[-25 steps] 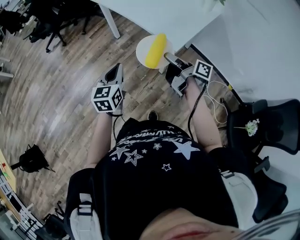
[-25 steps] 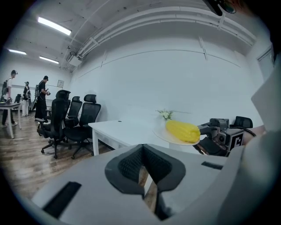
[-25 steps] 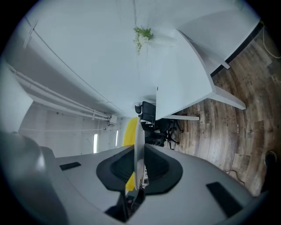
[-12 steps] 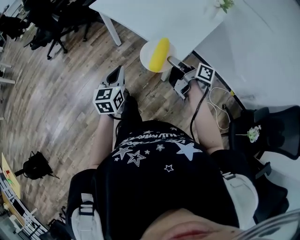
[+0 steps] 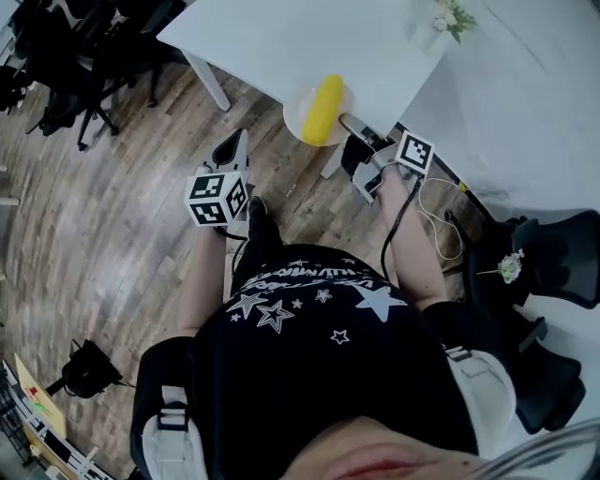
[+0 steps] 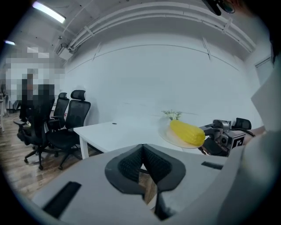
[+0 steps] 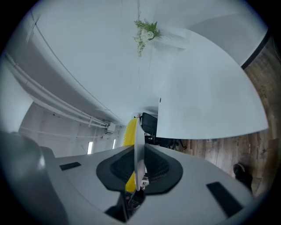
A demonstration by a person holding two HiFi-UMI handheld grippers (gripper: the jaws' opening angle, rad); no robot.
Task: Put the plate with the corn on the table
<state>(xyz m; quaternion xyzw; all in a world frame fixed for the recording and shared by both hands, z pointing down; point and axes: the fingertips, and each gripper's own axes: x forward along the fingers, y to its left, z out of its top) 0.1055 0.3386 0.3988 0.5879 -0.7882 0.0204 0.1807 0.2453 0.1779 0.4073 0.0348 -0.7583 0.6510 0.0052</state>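
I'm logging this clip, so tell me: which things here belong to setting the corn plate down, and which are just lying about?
In the job: plate, clamped at its rim by the right gripper; corn on it; white table.
Just about: flowers; office chairs; black bag on the floor; left gripper, shut and empty.

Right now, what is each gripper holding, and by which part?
The right gripper pinches the plate by its rim, corn on top. The left gripper is shut, holding nothing.
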